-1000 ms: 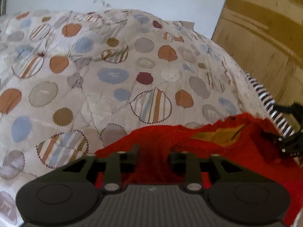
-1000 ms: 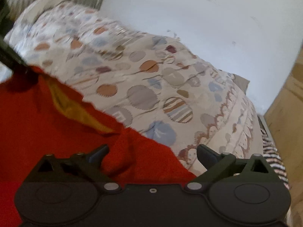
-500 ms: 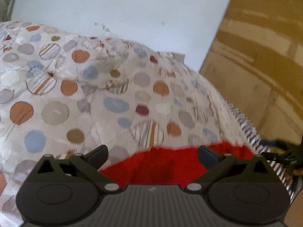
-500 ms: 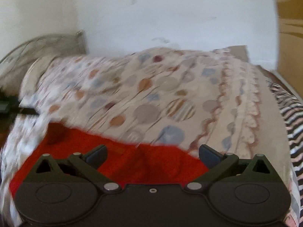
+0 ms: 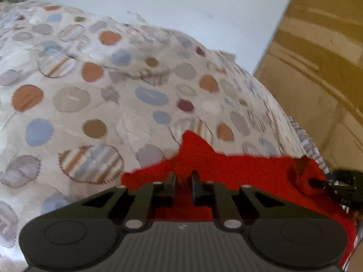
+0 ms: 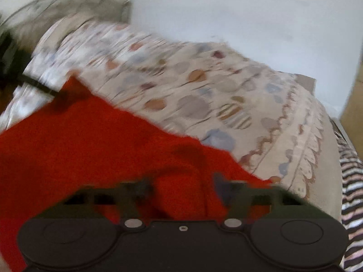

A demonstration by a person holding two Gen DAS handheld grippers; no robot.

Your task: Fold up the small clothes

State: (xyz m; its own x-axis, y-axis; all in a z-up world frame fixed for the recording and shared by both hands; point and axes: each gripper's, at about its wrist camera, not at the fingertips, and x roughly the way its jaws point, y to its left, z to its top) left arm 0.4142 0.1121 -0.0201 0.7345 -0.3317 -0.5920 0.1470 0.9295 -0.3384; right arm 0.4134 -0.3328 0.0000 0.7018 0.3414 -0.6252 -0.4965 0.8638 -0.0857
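On the bed lies one soft red cloth garment (image 5: 249, 170), spread over a cream quilt with round blue, orange and striped patches (image 5: 90, 90). Down at the near edge of the left wrist view, the left hand-held gripper (image 5: 183, 181) has its two black fingers (image 5: 171, 187) pulled almost all the way together, and a fold of the red garment is pinched between them, poking up in a little peak just past the tips. Over at the right side of that same view, the black tip of the other hand-held gripper touches a bunched corner of the garment. From the right wrist view, the right hand-held gripper (image 6: 181, 185) is blurry; its jaws are closing, and a thick ridge of the red garment (image 6: 90, 147) runs up between its two fingers (image 6: 223, 188), which press in on it from both sides. So there are two hand-held grippers and both have hold of the same garment, one at each end of its near edge. Past the quilt there is one white wall (image 6: 249, 22), one brown wooden panel (image 5: 317, 56) on the right, and one black and white striped cloth (image 6: 351, 192) along the right edge of the bed.
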